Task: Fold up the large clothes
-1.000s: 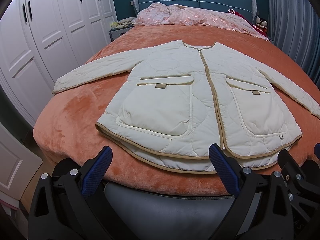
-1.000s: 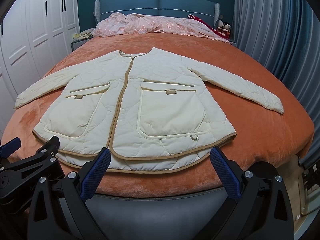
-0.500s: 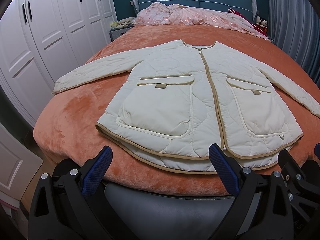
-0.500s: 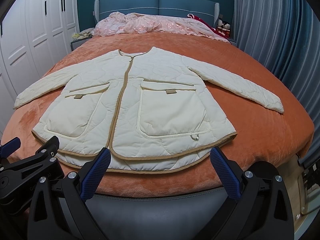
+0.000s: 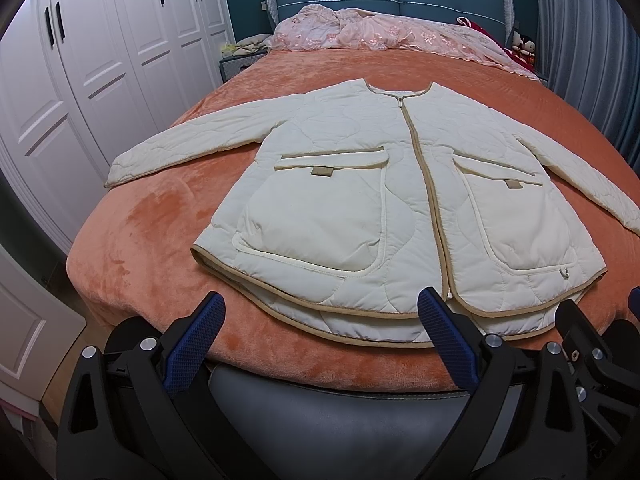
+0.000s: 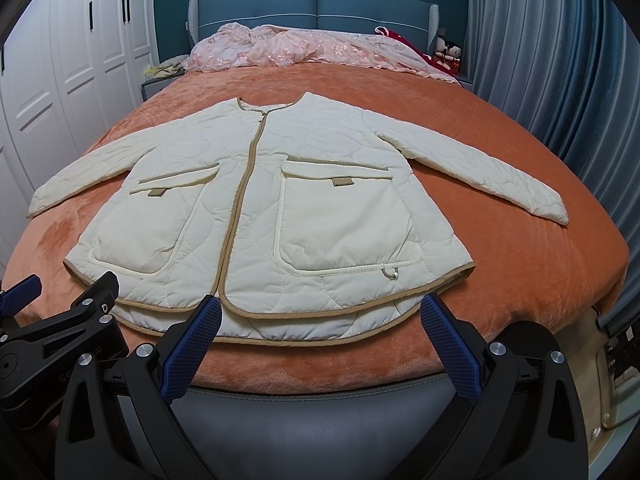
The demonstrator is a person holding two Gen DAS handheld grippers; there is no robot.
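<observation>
A cream quilted jacket (image 5: 360,208) (image 6: 272,216) with tan trim lies flat and zipped on the orange bedspread (image 5: 132,248), front up, both sleeves spread out to the sides. Its hem lies near the foot of the bed. My left gripper (image 5: 320,320) hovers just short of the hem, open, nothing between its blue pads. My right gripper (image 6: 320,320) hangs open over the hem's right half, empty as well. Each gripper shows at the edge of the other's view.
A pink lace blanket (image 6: 304,50) is heaped at the blue headboard (image 6: 316,2). White wardrobe doors (image 5: 80,68) run along the left, blue curtains (image 6: 560,72) along the right. The grey padded bed frame (image 5: 332,404) lies under the grippers. A nightstand (image 5: 240,62) stands by the bed's head.
</observation>
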